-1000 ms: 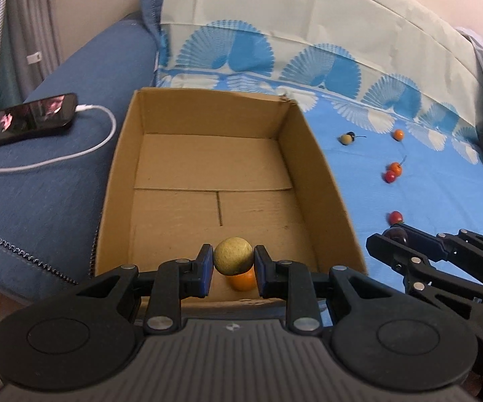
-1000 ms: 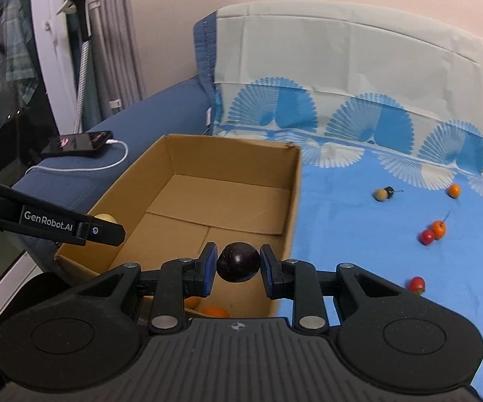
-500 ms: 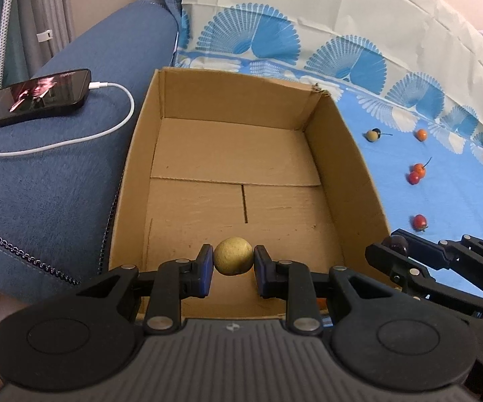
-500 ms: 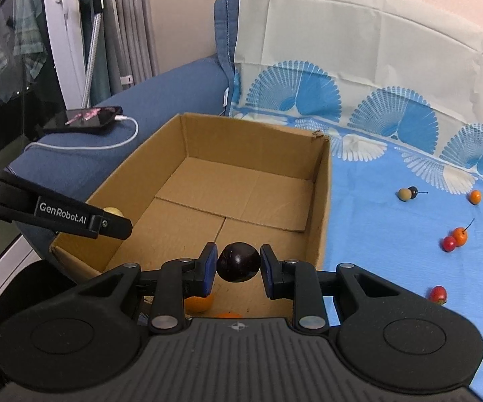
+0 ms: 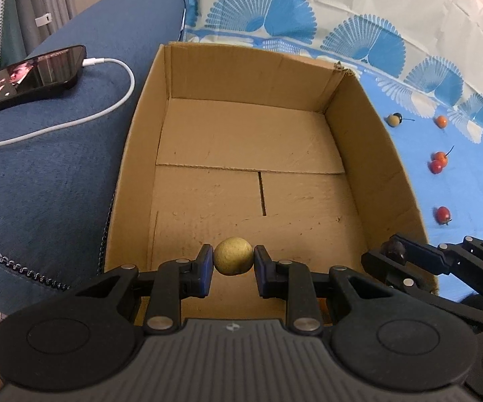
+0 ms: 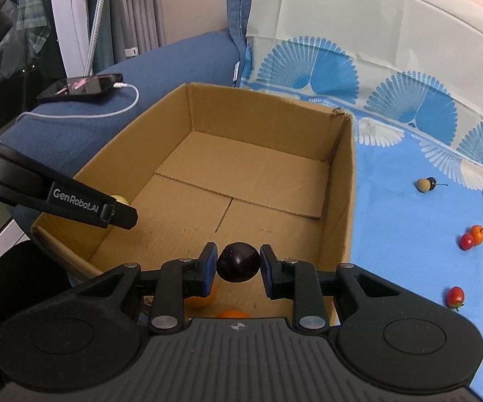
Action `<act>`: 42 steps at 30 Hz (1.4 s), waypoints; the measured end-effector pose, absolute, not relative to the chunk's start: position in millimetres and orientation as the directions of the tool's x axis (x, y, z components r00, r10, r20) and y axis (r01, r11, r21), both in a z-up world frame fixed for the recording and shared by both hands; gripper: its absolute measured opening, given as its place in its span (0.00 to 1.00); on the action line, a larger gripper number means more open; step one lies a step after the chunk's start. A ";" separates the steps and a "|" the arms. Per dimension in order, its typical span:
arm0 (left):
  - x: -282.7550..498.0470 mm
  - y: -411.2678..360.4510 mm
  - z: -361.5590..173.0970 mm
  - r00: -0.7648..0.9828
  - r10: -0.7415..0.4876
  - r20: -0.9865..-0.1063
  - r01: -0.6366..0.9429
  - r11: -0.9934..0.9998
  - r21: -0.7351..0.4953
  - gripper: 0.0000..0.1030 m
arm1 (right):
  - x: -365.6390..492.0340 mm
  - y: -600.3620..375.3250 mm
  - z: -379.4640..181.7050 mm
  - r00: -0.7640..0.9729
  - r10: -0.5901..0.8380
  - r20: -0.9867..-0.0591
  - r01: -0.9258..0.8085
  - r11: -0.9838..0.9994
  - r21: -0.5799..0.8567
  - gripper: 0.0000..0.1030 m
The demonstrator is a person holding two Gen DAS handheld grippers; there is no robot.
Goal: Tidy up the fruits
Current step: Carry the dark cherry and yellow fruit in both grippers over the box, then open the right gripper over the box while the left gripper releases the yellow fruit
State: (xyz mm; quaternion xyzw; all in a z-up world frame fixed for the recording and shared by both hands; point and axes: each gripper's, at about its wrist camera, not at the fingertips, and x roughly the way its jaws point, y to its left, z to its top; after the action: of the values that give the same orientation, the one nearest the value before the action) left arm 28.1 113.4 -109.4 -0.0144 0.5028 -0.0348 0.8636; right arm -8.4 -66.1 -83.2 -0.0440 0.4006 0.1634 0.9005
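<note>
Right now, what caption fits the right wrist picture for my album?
Right claw holds a dark fruit over the cardboard box.

You lowered both grippers toward the cardboard box (image 5: pixel 140 154), carrying the yellow fruit (image 5: pixel 233 256) and dark fruit (image 6: pixel 238 262) in over its near end, closer to its floor.

Cardboard, cloth and matt plastic

The box (image 5: pixel 375 154) is plain brown cardboard, scuffed and rough inside. Under it lies a smooth, creased printed sheet (image 5: pixel 409 33); at nine o'clock, woven blue cushion cloth (image 5: pixel 40 184). The yellow fruit (image 5: pixel 233 256) looks dull and speckled, the dark fruit (image 6: pixel 238 262) glossy. The phone (image 5: pixel 30 73) screen shines.
</note>
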 end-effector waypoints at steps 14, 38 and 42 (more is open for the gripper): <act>48.6 117.8 -140.1 0.430 -0.042 -0.902 0.027 0.999 -0.034 0.28 | 4.0 -58.9 -106.3 0.575 0.245 -0.781 -0.342 0.939 0.043 0.28; 56.1 112.1 -155.7 0.422 -0.053 -0.905 0.056 0.998 -0.033 0.68 | 14.7 -59.3 -119.3 0.541 0.230 -0.809 -0.319 0.946 0.055 0.38; 50.4 104.1 -146.8 0.430 -0.078 -0.900 0.081 0.996 -0.048 0.93 | 8.4 -59.7 -107.1 0.586 0.197 -0.786 -0.310 0.951 0.008 0.70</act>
State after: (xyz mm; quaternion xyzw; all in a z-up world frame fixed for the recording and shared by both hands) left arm 50.4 104.1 -146.8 0.0012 0.5319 -0.0471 0.8455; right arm 8.4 -59.7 -107.1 -0.0649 0.4321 0.1428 0.8881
